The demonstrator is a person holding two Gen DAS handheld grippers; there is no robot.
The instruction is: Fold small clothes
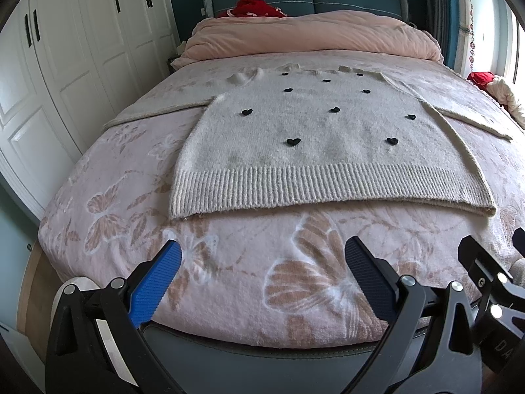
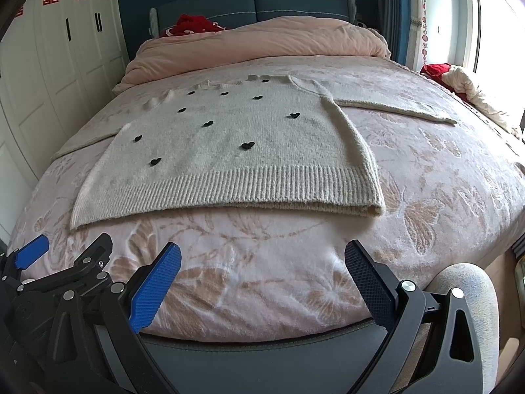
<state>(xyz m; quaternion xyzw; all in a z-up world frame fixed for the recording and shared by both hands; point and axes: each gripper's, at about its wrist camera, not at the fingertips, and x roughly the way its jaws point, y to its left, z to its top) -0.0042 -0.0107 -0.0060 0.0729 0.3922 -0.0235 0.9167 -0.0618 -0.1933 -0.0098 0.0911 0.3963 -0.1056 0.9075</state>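
Note:
A cream knit sweater (image 1: 315, 138) with small black hearts lies flat on the bed, ribbed hem toward me, both sleeves spread out to the sides. It also shows in the right wrist view (image 2: 229, 151). My left gripper (image 1: 262, 262) is open and empty, hovering over the bed's foot, short of the hem. My right gripper (image 2: 262, 262) is open and empty too, just to the right of the left one, also short of the hem. The left gripper's blue pad (image 2: 31, 256) shows at the left edge of the right wrist view.
The bed has a pink butterfly-print blanket (image 1: 229, 262) and a folded pink duvet (image 1: 311, 39) at the head. Red cloth (image 1: 256, 8) lies by the headboard. White wardrobe doors (image 1: 65, 65) stand left. Bundled cream and red cloth (image 2: 466, 88) lies at the bed's right edge.

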